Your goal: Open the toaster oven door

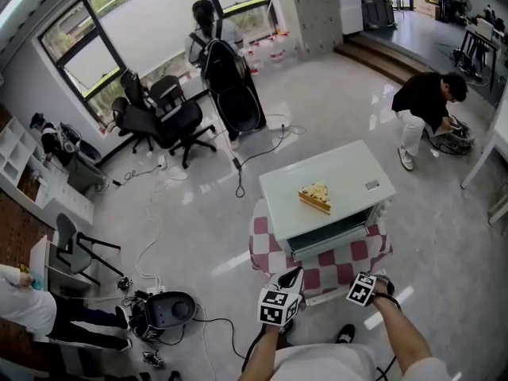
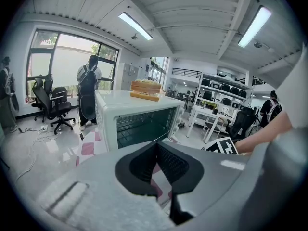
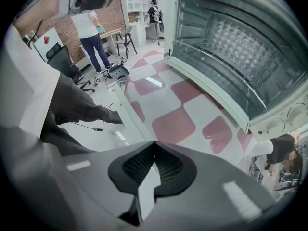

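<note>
The white toaster oven (image 1: 349, 173) stands on a low table under a red-and-white checked cloth (image 1: 341, 270). A wedge of sandwich (image 1: 315, 197) lies on its top. In the left gripper view the oven (image 2: 103, 114) faces me and its glass door (image 2: 144, 124) looks closed, with the rack showing behind it. My left gripper (image 1: 294, 275) hovers before the table's front edge, its jaws (image 2: 156, 143) shut on nothing. My right gripper (image 1: 371, 286) points steeply down over the cloth (image 3: 173, 124) beside the oven front (image 3: 231, 57); it (image 3: 154, 142) is shut and empty.
A person with a backpack (image 1: 214, 34) stands by the window next to black office chairs (image 1: 163, 113). Another person crouches at the right (image 1: 429, 105). Cables and a black round device (image 1: 163, 312) lie on the floor at the left, near a third person (image 1: 24, 308).
</note>
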`<control>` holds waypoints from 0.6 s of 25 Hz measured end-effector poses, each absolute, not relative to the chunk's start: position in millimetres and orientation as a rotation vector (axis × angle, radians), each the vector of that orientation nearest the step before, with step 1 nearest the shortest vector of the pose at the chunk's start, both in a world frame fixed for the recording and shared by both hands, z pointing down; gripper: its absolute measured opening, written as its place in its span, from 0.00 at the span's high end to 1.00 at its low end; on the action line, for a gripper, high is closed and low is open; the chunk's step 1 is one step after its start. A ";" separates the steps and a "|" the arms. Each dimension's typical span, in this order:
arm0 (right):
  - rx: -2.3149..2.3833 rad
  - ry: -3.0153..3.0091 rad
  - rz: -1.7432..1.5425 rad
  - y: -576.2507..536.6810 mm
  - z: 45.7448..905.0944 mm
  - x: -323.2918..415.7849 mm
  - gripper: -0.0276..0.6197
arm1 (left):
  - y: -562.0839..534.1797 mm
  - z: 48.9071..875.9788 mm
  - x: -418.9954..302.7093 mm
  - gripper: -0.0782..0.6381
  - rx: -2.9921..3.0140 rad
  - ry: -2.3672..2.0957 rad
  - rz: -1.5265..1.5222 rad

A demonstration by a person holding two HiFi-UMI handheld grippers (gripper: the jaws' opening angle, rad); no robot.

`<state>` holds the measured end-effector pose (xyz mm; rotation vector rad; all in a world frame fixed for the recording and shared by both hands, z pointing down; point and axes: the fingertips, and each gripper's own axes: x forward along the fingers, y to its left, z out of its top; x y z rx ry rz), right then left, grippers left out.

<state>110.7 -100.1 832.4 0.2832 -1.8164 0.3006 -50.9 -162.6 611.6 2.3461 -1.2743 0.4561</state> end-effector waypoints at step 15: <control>0.507 -2.026 0.236 -120.0 763.3 108.3 0.95 | -135.2 616.3 -28.6 0.89 2.247 -1.383 0.405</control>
